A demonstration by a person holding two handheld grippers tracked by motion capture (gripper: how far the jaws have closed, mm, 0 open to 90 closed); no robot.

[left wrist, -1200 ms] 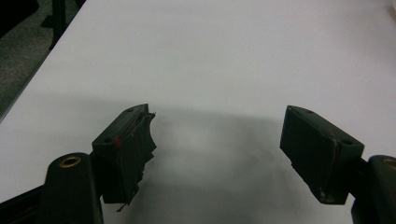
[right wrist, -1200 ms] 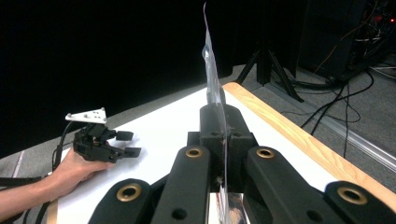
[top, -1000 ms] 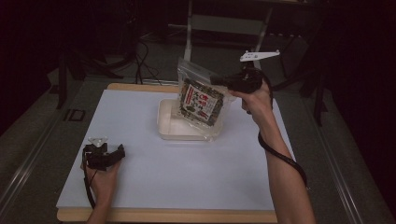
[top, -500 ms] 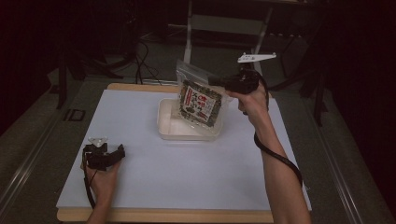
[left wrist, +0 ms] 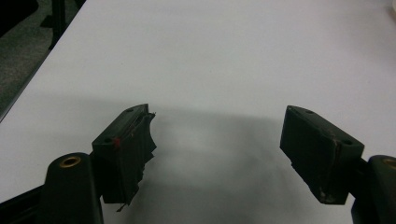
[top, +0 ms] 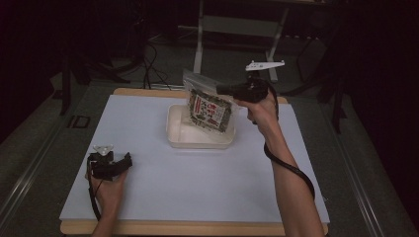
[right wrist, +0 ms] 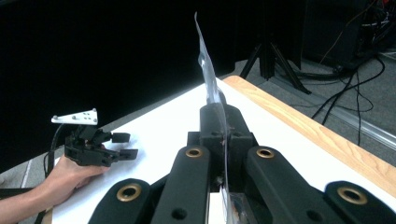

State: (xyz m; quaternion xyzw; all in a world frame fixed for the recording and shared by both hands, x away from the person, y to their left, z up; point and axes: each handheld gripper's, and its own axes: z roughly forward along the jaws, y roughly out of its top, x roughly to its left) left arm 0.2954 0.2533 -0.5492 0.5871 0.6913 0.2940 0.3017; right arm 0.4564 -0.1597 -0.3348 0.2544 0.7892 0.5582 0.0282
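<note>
My right gripper (top: 223, 90) is shut on the top edge of a clear bag (top: 210, 108) with a red, white and dark printed pack inside. The bag hangs tilted, its lower part inside a shallow white tray (top: 174, 136) at the middle back of the table. In the right gripper view the jaws (right wrist: 219, 114) pinch the thin plastic edge of the bag (right wrist: 208, 70), which rises above them. My left gripper (top: 129, 160) rests in a hand at the table's front left, far from the tray. Its jaws (left wrist: 217, 123) stand open over bare white surface with nothing between them.
A white sheet (top: 197, 192) covers the table, with a wooden edge (top: 192, 228) along the front and back. Behind the table stand a metal stand (top: 200, 44) and floor cables (top: 148, 59) in a dark room.
The right hand has sunk a little with the bag, bringing it lower into the tray. The left hand has stayed where it was.
</note>
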